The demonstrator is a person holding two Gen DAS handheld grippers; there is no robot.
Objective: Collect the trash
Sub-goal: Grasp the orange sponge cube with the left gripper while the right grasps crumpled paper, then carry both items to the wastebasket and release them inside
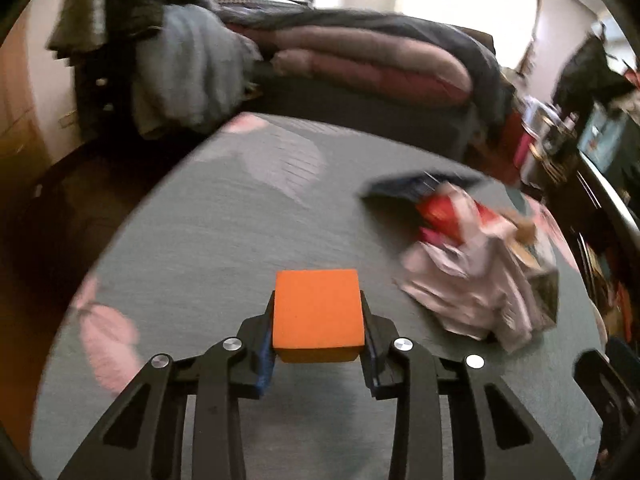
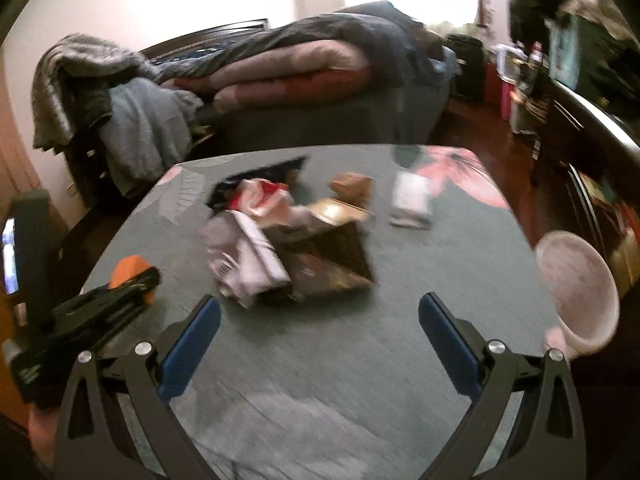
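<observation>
Right wrist view puts the trash pile [image 2: 280, 240] in the middle of the table [image 2: 360, 360], ahead of the right gripper [image 2: 320, 344] and well apart from its blue pads. The pile looks like crumpled white wrappers, something red, a dark bag and a brownish lump, all overlapping; blur hides the details. A separate white piece [image 2: 412, 200] lies further back to the right, and a pink bowl [image 2: 576, 292] sits at the table's right edge.

Risks, as I judge them: the pile is loose and light, so a pinch at its edge could lift one wrapper and drag or scatter the rest, perhaps off the table. A wide sweep to the right could knock the bowl over the edge. Both views are smeared, which suggests fast motion, and a fast approach makes a missed or shallow grasp likelier. The two grippers are also close on the left side and could collide if both go for the pile.

The right gripper is spread wide with nothing between its pads and touches nothing. The left gripper [image 1: 318, 344] is clamped on an orange block [image 1: 318, 312], held just above the table, with the pile [image 1: 480, 272] off to its right.
</observation>
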